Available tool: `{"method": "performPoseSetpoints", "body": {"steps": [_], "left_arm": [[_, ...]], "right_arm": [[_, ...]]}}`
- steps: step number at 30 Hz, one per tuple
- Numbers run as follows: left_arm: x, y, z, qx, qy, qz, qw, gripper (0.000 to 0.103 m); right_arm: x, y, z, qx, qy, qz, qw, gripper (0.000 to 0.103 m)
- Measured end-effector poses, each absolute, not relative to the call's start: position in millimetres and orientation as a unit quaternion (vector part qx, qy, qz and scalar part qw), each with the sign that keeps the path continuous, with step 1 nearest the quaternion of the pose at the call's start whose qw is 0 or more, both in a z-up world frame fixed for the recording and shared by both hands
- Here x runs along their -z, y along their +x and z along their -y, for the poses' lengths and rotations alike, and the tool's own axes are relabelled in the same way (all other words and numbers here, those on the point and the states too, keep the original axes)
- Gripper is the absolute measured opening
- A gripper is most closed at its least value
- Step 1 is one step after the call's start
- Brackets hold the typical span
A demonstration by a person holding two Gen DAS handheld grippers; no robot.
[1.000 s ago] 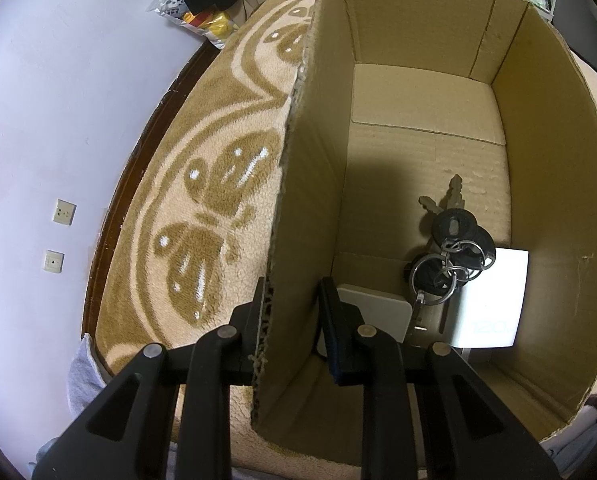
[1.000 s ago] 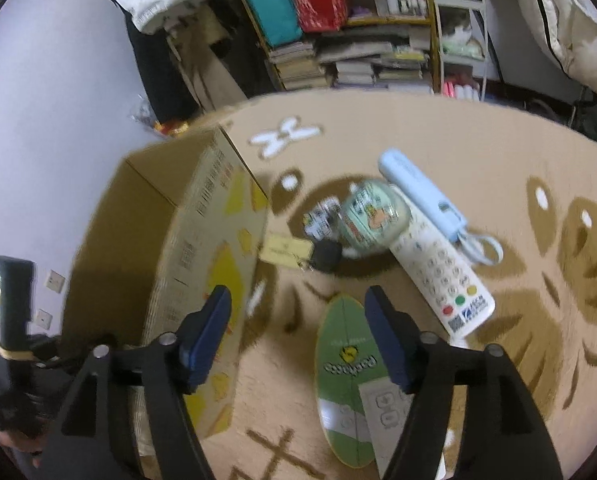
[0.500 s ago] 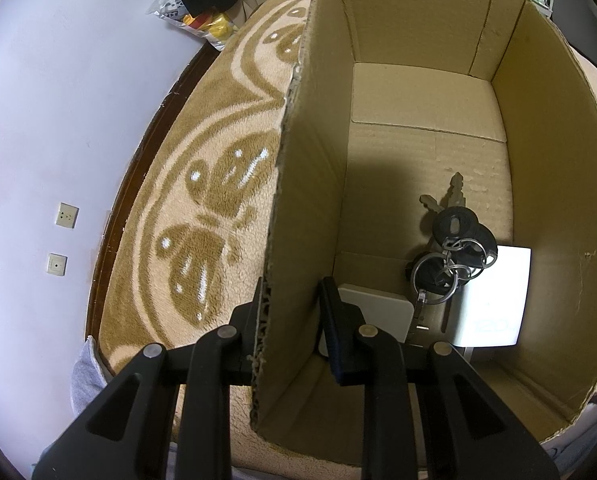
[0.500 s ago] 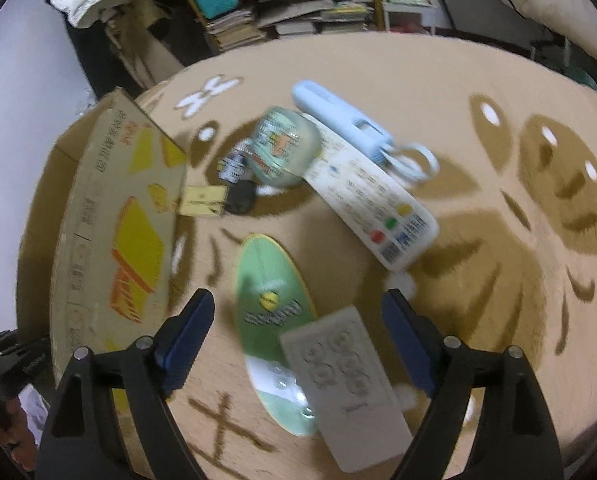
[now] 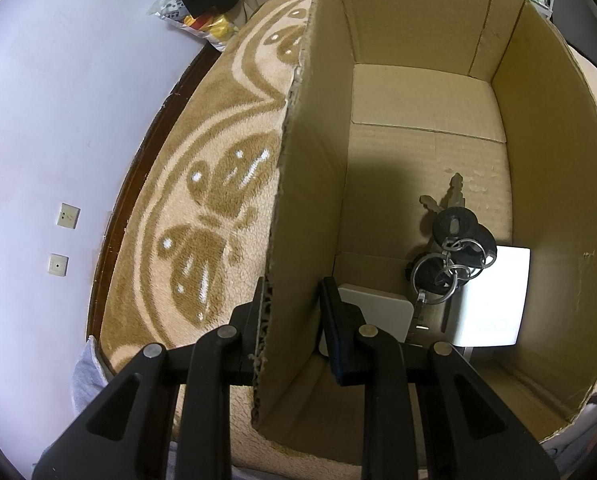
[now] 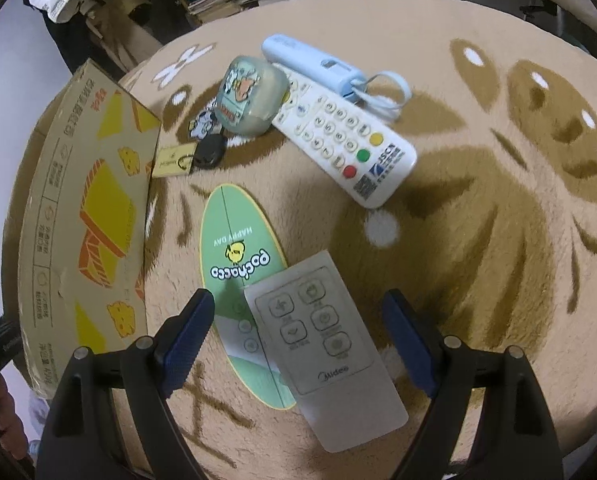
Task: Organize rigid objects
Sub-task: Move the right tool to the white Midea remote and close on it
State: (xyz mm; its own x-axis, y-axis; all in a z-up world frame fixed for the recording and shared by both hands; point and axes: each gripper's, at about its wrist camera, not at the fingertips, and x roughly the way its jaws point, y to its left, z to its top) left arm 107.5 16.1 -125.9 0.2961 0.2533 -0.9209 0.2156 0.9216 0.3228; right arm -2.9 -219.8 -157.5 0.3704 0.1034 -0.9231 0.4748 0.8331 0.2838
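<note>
My left gripper (image 5: 292,300) is shut on the near side wall of the open cardboard box (image 5: 538,160), one finger outside and one inside. On the box floor lie a bunch of keys (image 5: 454,248), a white square block (image 5: 378,312) and a silver card (image 5: 494,300). My right gripper (image 6: 298,300) stands open over the rug, its fingers either side of the top end of a grey fan remote (image 6: 322,340). That remote overlaps a green oval card (image 6: 238,248). The box's printed outer side (image 6: 86,220) is at the left.
Farther on the rug lie a white remote (image 6: 346,136), a pale blue device with a loop (image 6: 314,64), a round printed tin (image 6: 250,96), a black key fob (image 6: 208,152) and a yellow tag (image 6: 172,162). Shelves of books stand behind. A wall is left of the box.
My right gripper has moved forward and down over the rug, opened wider, and now brackets the grey remote. The left gripper and the box have stayed put.
</note>
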Motion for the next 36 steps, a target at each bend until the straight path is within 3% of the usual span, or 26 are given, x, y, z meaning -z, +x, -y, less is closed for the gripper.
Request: {"method": "performPoseSetpoints", "body": {"steps": [6,16,36], "left_arm": [[125.7,107.7,-15.9,-0.013,0.199,-0.593,0.78,0.024],[125.8,107.5,-15.8,-0.013,0.2,-0.593,0.78,0.024],[126.0,107.0,-15.9,-0.014,0.202,-0.592,0.78,0.024]], "right_arm": [[161.8,-2.7,216.3,0.122,0.243,-0.56,0.782,0.065],[158.7,0.1,212.4,0.122,0.22,-0.56,0.789,0.056],[159.7,11.7,213.1,0.126,0.216,-0.55,0.797,0.057]]}}
